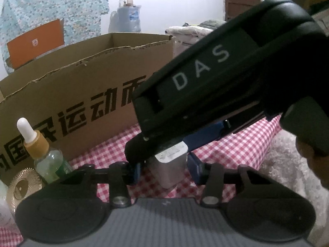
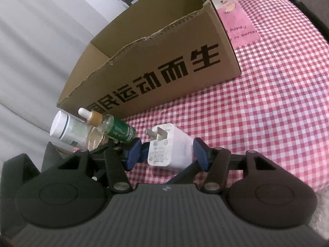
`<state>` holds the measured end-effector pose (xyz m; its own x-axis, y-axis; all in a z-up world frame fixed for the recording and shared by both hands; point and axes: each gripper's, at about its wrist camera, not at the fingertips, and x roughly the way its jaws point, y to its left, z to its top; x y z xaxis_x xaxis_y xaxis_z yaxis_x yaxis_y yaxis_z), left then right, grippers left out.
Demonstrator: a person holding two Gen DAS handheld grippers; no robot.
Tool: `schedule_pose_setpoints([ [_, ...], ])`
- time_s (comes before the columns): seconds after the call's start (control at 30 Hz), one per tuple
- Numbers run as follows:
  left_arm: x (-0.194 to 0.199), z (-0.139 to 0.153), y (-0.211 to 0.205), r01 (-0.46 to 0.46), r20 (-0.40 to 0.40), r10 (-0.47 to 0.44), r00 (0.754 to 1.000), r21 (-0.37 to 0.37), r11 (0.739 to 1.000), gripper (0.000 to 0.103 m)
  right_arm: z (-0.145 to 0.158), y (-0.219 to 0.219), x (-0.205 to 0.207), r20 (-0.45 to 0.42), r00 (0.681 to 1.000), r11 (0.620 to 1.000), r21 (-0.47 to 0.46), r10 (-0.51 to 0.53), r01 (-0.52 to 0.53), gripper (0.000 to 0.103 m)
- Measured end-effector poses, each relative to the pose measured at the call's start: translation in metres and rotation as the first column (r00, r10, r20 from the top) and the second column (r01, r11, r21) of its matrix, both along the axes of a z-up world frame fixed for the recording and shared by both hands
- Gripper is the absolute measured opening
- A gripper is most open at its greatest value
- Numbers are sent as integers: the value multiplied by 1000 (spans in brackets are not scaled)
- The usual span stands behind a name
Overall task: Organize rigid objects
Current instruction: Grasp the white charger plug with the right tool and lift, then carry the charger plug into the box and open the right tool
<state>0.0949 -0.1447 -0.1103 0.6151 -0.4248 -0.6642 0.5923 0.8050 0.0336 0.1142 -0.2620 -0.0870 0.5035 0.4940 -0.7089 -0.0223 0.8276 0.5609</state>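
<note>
Item: white charger [image 2: 171, 151] between my right gripper [image 2: 167, 154] and left gripper [image 1: 164, 169], both unclenched; cardboard box [image 2: 164, 61] behind; dropper bottle [image 1: 44, 154] beside; right view alone shows prongs.

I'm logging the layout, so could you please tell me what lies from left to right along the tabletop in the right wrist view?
White tube → dropper bottle → white plug adapter, with the cardboard box behind them.

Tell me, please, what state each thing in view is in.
Charger: prongs out, between both grippers' fingers.
Cardboard box: open at the top.
Dropper bottle: upright, capped.
Right gripper: open, straddling the charger.
Left gripper: around the charger, grip unclear.
</note>
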Motion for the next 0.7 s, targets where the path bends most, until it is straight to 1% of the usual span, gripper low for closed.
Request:
schedule_pose_setpoints([
  [0.27, 4, 3, 3, -21, -10, 21, 1000, -9, 1000, 39, 0, 6, 3, 23, 1000, 1000, -22, 17, -16, 53],
  [0.3, 3, 3, 2, -26, -9, 26, 1000, -8, 1000, 38, 1, 6, 3, 24, 1000, 1000, -23, 17, -16, 50],
  [0.33, 3, 3, 3, -33, -8, 33, 999, -8, 999, 38, 2, 7, 2, 27, 1000, 999, -33, 13, -12, 42],
  [0.53, -2, 7, 3, -35, -6, 35, 999, -4, 999, 37, 6, 1, -4, 28, 1000, 1000, -31, 7, -6, 42],
  [0.7, -11, 22, 3, -35, 30, 36, 999, -12, 999, 37, 21, 3, -14, 63, 998, 999, -40, 5, -3, 42],
])
